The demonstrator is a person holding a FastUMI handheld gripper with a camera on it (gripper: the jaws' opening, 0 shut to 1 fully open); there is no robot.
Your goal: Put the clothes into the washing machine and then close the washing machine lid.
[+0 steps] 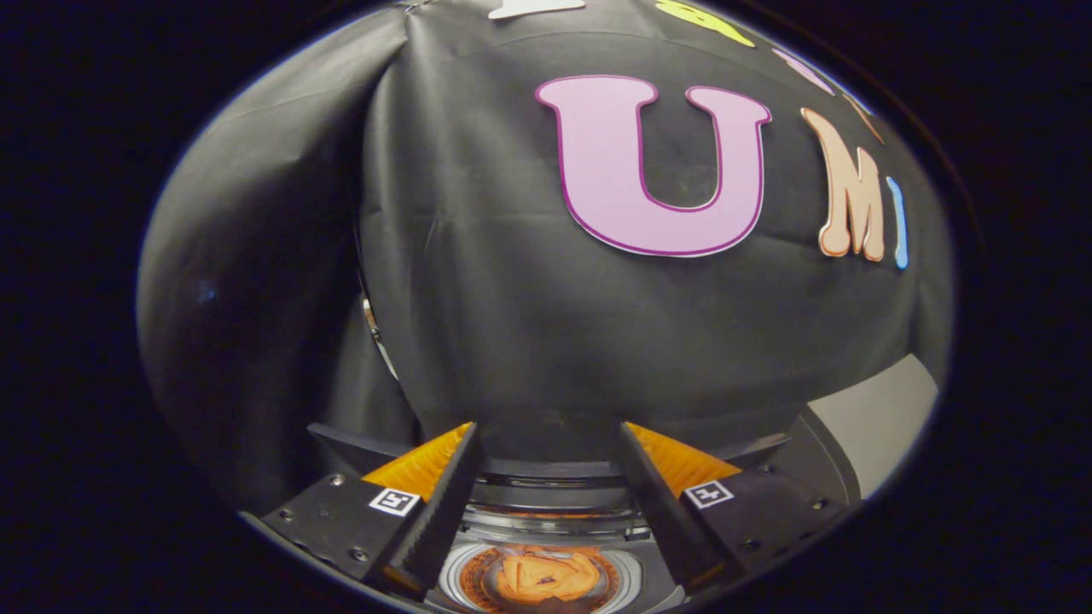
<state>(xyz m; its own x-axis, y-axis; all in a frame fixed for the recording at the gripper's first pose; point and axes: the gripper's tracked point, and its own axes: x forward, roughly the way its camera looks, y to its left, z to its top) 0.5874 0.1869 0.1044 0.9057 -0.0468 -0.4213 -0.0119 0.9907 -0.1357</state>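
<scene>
— Where is your tool now, and what do its fingers do?

— I hold my gripper [546, 465] above the washing machine [554, 499]. Its two fingers [444, 503] stand wide apart, released, and they grasp nothing. Between them there is only free space, and through this space I look down at the machine.

— And the clothes, where are they?

— The clothes [542, 576] are below the fingers, between them and close to their base. I see an orange cloth that lies inside the round drum [627, 584] of the machine. A pale ring goes around the cloth. The fingers do not touch the cloth; they are clearly above it.

— Is the lid closed?

— No, the opening is uncovered, because I see straight into the drum. Just ahead of the drum, between the fingers, there are the dark curved bands at the back rim of the machine. If one of them is the lid I cannot tell; this part is dark and small.

— What is beyond the fingers?

— Beyond the fingertips hangs the black cloth wall [512, 298] of the booth, with some folds, and it takes most of what I see. To the right side of the right finger, a little beyond it, there is a grey flat surface [879, 418] with a dark edge. What it belongs to I cannot say.
</scene>
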